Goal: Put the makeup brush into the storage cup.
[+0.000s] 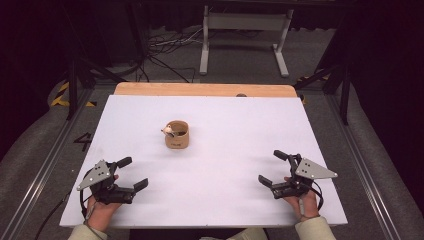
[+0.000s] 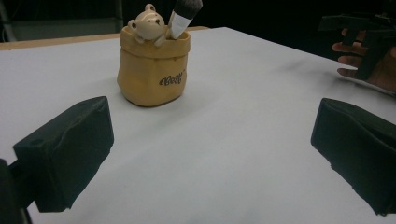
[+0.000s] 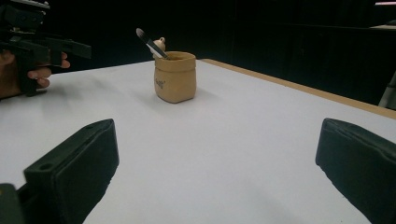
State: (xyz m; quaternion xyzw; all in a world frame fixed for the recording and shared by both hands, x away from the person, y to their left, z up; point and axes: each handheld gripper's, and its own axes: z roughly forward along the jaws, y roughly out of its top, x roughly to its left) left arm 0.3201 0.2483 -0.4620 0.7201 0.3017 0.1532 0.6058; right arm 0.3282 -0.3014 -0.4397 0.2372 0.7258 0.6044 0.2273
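A small tan sack-shaped ceramic pot (image 1: 177,135) with a bear figure on its rim stands upright mid-table, holding a white-handled, dark-tipped brush (image 2: 183,16). Left tongs (image 1: 132,173) and right tongs (image 1: 273,167) rest near the front edge, both released and empty, well apart from the pot. Reaching for the brush looks best done slowly, from above, without tipping the pot. White table (image 1: 235,150); dark room, cables on the floor.

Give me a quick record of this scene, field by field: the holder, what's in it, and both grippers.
holder: tan sack-shaped pot with a bear figure at its rim, upright mid-table
contents: one brush, leaning, bristles up
surface: white table
left gripper: open, apart from the pot, near the table's front
right gripper: open, apart from the pot, near the table's front
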